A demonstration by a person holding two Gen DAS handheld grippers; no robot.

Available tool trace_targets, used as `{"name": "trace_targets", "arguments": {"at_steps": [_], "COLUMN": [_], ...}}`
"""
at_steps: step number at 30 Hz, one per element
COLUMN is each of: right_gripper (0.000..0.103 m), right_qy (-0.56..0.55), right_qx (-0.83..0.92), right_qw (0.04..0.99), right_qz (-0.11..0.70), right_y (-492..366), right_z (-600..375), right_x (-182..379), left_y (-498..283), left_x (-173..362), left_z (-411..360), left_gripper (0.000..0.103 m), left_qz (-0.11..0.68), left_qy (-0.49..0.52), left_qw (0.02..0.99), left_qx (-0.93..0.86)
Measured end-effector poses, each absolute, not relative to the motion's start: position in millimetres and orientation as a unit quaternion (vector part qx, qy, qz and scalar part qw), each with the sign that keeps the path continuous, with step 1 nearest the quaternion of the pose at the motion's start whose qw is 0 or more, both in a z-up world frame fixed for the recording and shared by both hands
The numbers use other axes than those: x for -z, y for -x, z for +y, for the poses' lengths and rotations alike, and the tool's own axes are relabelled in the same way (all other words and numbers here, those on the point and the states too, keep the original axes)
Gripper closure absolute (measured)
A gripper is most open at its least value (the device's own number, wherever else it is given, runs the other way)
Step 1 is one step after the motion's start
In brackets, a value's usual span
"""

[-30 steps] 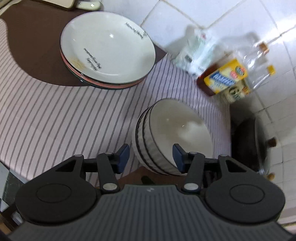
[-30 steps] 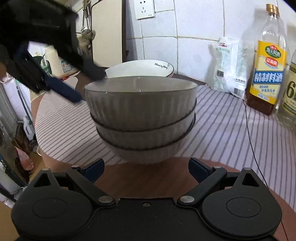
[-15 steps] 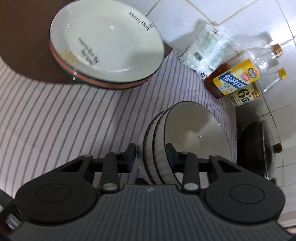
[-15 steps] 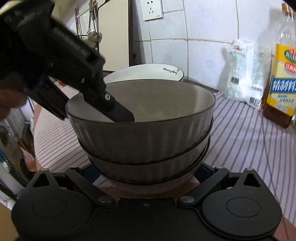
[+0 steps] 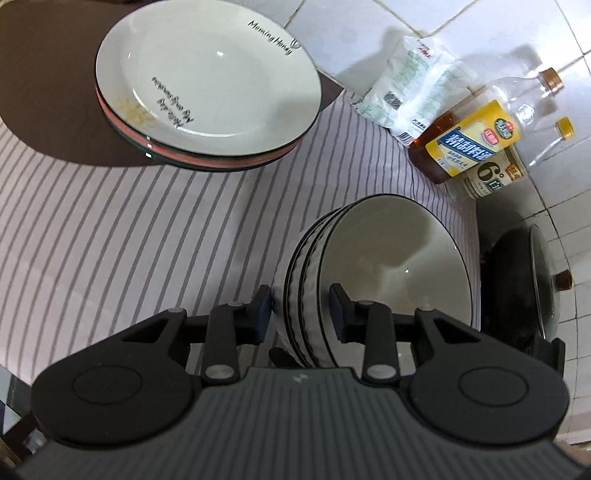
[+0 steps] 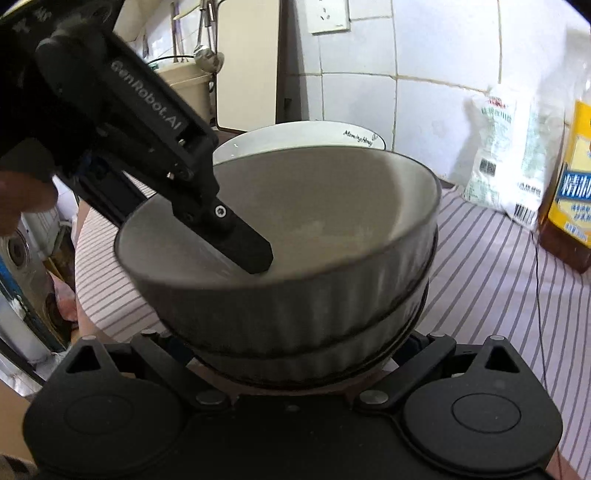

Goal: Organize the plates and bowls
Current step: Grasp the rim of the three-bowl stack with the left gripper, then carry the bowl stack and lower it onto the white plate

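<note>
A stack of ribbed white bowls with dark rims (image 5: 391, 266) stands on the striped cloth. My left gripper (image 5: 301, 308) is shut on the near wall of the bowl stack, one finger inside the top bowl, one outside. In the right wrist view the bowl stack (image 6: 295, 288) fills the middle, and the left gripper's finger (image 6: 243, 247) reaches into it. My right gripper (image 6: 291, 345) straddles the bottom of the stack with its jaws wide, its fingertips hidden behind the bowls. A stack of plates (image 5: 207, 85), topped by a white lettered one, sits at the far left.
A white bag (image 5: 410, 85), oil bottles (image 5: 476, 140) and a dark wok (image 5: 524, 280) stand to the right by the tiled wall. The striped cloth (image 5: 110, 229) covers the table. A wall socket (image 6: 328, 14) and a cutting board are behind.
My left gripper came down over the stack's rim and shut on its wall. My right gripper moved forward until its jaws flank the stack's base.
</note>
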State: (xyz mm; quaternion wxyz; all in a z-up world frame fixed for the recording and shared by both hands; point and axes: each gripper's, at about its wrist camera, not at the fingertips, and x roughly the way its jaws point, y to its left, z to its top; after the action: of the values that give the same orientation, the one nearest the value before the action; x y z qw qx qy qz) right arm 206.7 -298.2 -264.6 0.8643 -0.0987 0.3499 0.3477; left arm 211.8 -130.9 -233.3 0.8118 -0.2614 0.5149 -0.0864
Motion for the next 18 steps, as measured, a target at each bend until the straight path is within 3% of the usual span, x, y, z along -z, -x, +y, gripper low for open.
{"name": "trace_targets", "arguments": {"at_steps": [18], "right_gripper": [0.002], "right_qy": [0.068], "right_qx": [-0.350], "right_qw": [0.885], "right_qz": [0.300], "right_y": [-259], "right_z": [-221], "right_x": [188], "left_y": [-254], "left_x": [151], "left_z": [-32], "left_gripper": [0.072], "left_qz": [0.471], "left_qy": [0.227], "left_qw": [0.845], "left_qx": [0.113]}}
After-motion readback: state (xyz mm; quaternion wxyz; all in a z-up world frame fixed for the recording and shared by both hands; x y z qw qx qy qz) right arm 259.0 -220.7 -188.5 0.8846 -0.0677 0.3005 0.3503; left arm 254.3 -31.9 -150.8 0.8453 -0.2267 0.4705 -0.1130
